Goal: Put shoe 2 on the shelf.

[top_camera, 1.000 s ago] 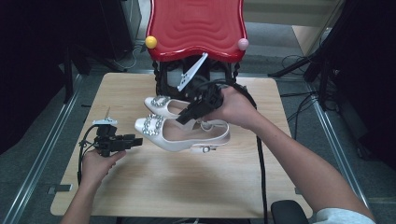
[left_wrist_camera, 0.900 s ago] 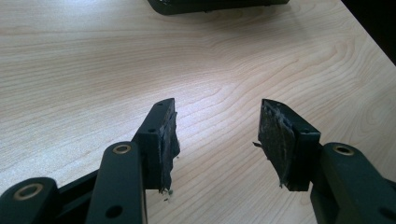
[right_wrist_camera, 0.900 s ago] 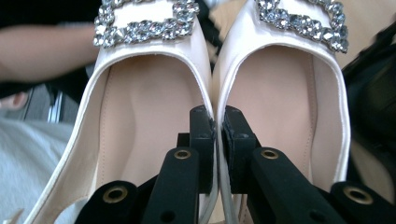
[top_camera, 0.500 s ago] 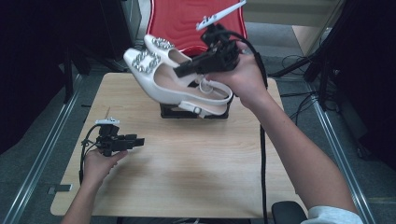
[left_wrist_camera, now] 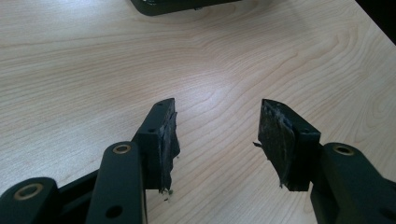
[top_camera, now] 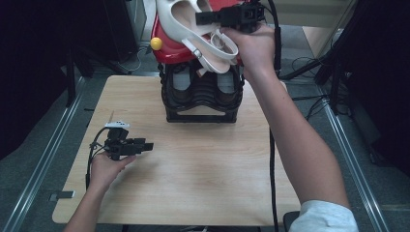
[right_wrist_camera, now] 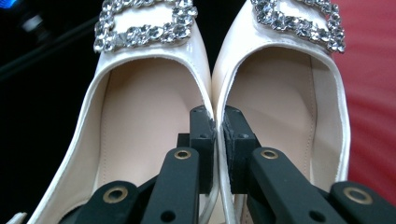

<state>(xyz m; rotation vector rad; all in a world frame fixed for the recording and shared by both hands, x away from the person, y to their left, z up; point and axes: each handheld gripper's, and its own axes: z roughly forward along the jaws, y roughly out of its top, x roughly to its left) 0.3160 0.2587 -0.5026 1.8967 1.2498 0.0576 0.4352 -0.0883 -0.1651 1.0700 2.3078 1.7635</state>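
While the right gripper (top_camera: 205, 18) pinches the touching inner walls of the two white shoes (right_wrist_camera: 212, 88), one jaw inside each, the pair hangs high above the black rack (top_camera: 200, 96), apparently over its red top (top_camera: 167, 41). Well apart, the left gripper (left_wrist_camera: 217, 135) hovers wide and empty over the table (top_camera: 193, 174).

A light wooden table (top_camera: 193, 188) is seen, and a black shoe rack (top_camera: 202, 99) stands directly on it near the far edge, well ahead of the left gripper (top_camera: 147, 146). The wood beneath and ahead of that gripper's spread jaws lies bare.
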